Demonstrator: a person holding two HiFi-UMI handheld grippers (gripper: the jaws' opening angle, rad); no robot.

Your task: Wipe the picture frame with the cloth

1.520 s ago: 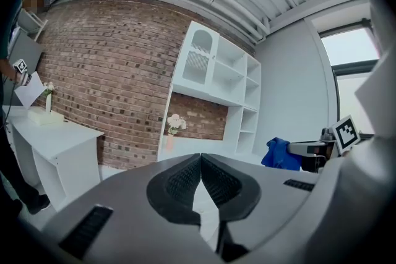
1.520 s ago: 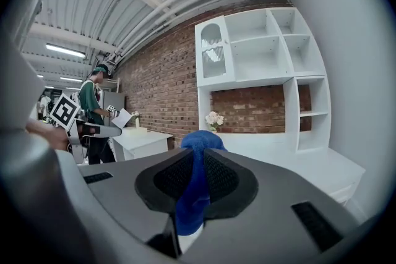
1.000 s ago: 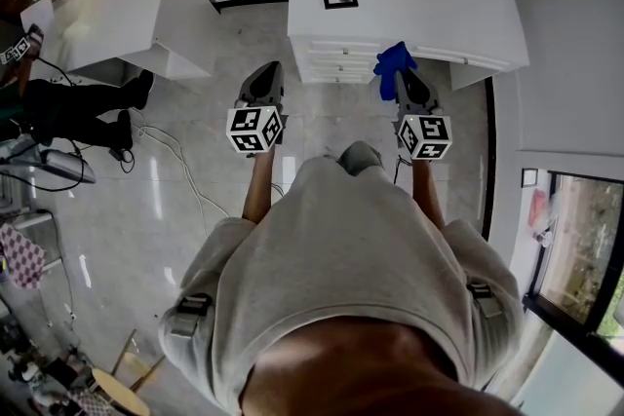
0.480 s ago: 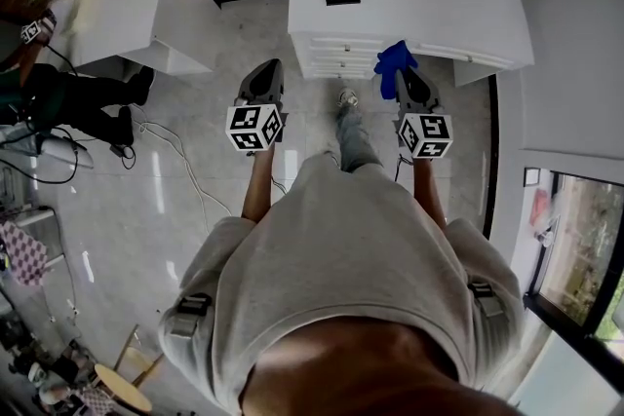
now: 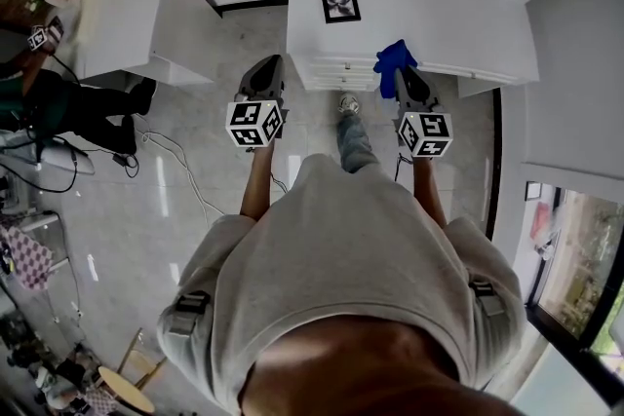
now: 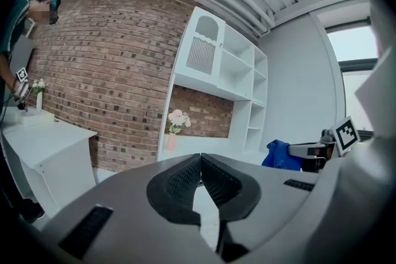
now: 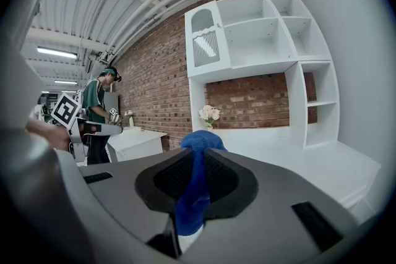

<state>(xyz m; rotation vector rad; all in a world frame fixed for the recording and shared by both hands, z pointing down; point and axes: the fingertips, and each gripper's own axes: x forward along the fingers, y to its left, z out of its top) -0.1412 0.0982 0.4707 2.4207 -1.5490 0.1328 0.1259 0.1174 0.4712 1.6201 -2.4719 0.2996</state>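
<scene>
The picture frame [image 5: 339, 2] holds a print too small to tell.

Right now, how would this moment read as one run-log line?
left gripper: shut, empty | right gripper: shut on cloth | picture frame: on white cabinet, not yet reached

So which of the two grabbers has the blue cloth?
The right gripper: its jaws are shut on the blue cloth. The left gripper has its jaws closed together with nothing between them.
</scene>
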